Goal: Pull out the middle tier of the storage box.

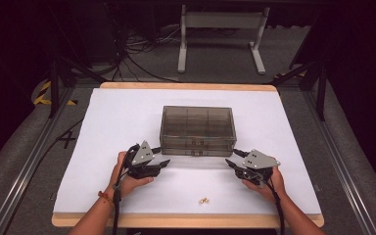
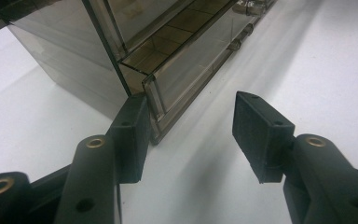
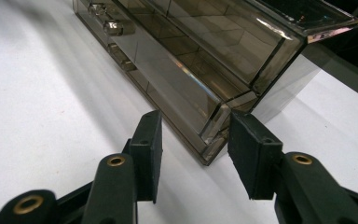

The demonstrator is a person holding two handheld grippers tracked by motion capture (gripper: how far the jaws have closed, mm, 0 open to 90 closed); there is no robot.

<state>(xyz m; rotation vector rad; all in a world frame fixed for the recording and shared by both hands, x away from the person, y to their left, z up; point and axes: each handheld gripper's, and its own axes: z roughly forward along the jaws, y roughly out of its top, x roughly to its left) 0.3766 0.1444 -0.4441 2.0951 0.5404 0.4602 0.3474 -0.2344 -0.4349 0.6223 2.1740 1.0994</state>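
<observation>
White surface (image 1: 127,122), smoky drawer box (image 1: 197,128) centred, small gold bit (image 1: 203,200) near front edge. Left gripper (image 1: 162,163) wide open at box's front-left corner. Right gripper (image 1: 230,163) open, straddling front-right corner, gripping nothing.

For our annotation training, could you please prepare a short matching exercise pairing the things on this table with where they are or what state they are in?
Things:
1. smoky clear drawer box
2. left gripper
3. right gripper
4. small gold item

Places or states:
A. open, at the box's front right corner
B. alone on the white sheet near the table's near edge
C. middle of the table
D. open, at the box's front left corner

Pairs: 1-C, 2-D, 3-A, 4-B
</observation>
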